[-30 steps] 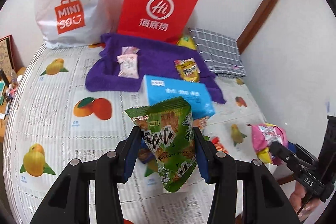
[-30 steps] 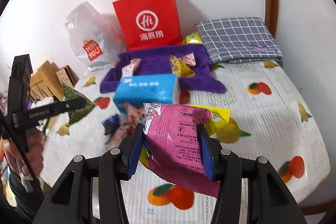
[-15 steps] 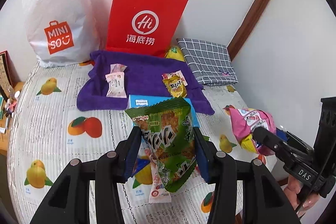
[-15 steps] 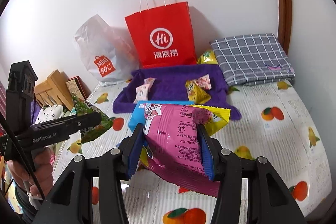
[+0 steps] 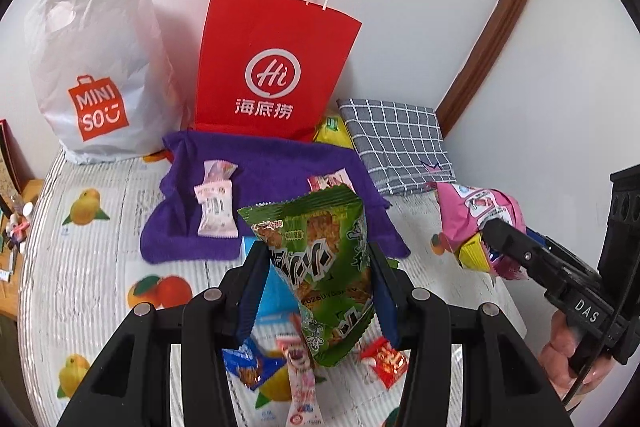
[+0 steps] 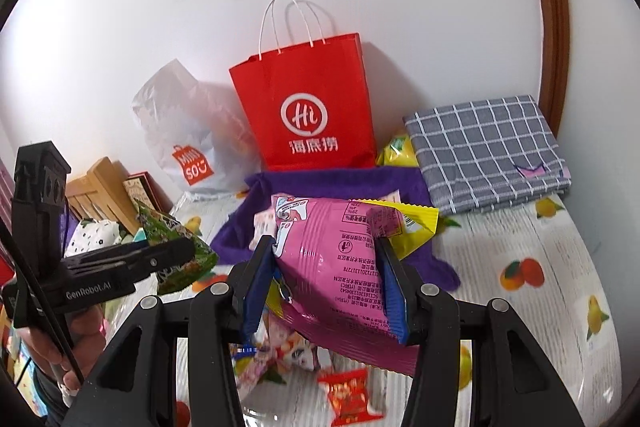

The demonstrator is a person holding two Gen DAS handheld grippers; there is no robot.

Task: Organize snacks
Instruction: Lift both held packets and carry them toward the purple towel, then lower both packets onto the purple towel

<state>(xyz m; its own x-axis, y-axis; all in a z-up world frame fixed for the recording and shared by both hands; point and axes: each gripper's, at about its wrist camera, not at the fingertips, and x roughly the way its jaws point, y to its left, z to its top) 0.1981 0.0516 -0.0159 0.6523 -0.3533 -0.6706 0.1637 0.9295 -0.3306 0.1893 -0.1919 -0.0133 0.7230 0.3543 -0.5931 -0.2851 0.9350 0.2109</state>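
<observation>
Pinching one green snack bag point(image 5: 324, 267) in left gripper point(image 5: 318, 291), one pink packet point(image 6: 332, 259) in right gripper point(image 6: 326, 291).

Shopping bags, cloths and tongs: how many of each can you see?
Shopping bags: 2 (white bag, red bag)
Cloths: 2 (purple cloth, checked cloth)
Tongs: 2 (left tongs, right tongs)
Total: 6

"MINISO" on white plastic bag point(image 5: 96, 67), "Hi" (circled) on red paper bag point(image 5: 272, 67), "DAS" on right claw point(image 5: 486, 245)

blue box point(image 5: 276, 291) mostly hidden, yellow packet point(image 6: 396, 151) half-hidden
</observation>
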